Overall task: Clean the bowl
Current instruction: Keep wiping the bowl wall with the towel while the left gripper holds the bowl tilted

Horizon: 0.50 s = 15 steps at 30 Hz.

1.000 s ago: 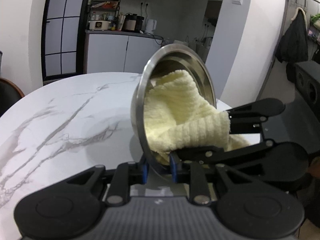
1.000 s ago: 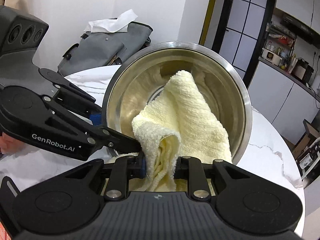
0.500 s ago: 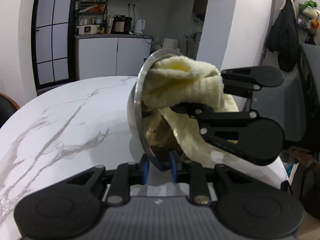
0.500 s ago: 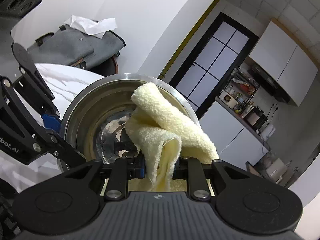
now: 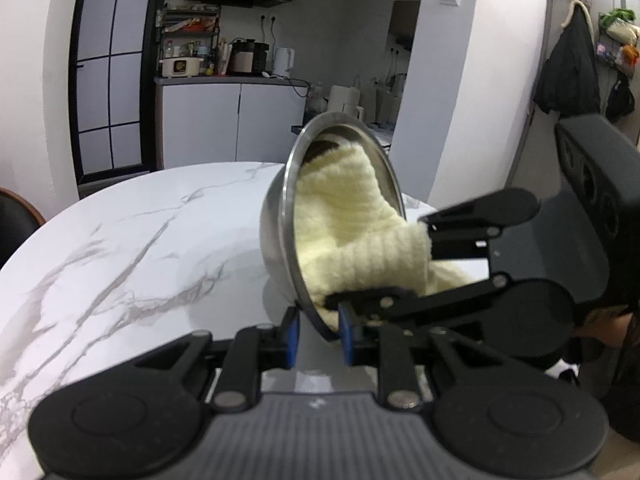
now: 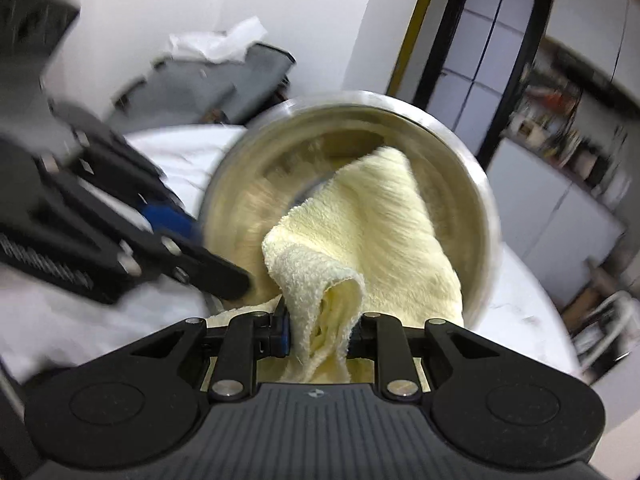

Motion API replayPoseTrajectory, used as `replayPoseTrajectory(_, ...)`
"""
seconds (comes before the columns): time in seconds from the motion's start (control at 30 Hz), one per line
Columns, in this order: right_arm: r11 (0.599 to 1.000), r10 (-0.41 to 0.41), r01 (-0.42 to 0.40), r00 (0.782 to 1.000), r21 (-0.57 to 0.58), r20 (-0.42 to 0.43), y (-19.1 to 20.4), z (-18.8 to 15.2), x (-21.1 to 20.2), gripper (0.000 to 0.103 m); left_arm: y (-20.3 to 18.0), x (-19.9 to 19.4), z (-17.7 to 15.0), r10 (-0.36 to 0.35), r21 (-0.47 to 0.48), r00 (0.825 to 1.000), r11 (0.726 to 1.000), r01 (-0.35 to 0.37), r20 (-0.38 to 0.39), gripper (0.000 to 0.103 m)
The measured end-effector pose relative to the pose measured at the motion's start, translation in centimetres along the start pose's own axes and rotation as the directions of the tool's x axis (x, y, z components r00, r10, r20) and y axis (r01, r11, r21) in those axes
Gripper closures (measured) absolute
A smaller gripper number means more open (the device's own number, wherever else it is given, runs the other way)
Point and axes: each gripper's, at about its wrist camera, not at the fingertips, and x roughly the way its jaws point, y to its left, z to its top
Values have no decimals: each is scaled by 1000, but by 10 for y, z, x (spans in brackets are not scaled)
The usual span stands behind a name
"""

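Now the left gripper (image 5: 318,336) pinches the near rim of the bowl (image 5: 280,216) between its blue pads, one pad outside the steel wall and one inside, so the bowl stands tipped on edge just ahead of the fingers with its mouth turned to that gripper's right. From the right wrist view the same gripper (image 6: 188,236) comes in from the left, its blue pad against the bowl's (image 6: 476,200) left rim.

The right gripper (image 6: 320,334) is pressed together on a bunched fold of the yellow cloth (image 6: 372,236); the fold rises between its two fingers and the rest of the cloth spreads forward into the bowl, lying against the lower and right part of the inner wall. This view is blurred, so finer detail of the bowl's bottom cannot be made out. In the left wrist view the right gripper (image 5: 424,264) reaches in from the right, with the cloth (image 5: 352,232) filling most of the bowl's mouth and bulging out toward those fingers.

Under and beyond the left gripper lies the marble table (image 5: 128,240), white with grey veins; whether the bowl's lower edge touches it cannot be told. Farther off, past the table, stand white cabinets (image 5: 224,124) with kitchen things on top, and a dark coat (image 5: 568,72) hangs to the far right. Beyond the bowl in the right wrist view sits a grey bag (image 6: 224,80) with white paper (image 6: 220,42) on it.
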Motion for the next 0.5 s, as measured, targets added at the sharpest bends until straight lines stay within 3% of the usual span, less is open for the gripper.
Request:
replayPoseTrajectory(0.4, 996, -86, 88, 989, -10, 123, -4, 5, -5, 79, -11, 0, -7, -51, 44, 998, 998, 52, -29, 83)
replayPoseTrajectory(0.5, 994, -109, 109, 988, 9, 108, -9, 3, -3, 79, -9, -1, -9, -49, 40, 999, 998, 50, -25, 85)
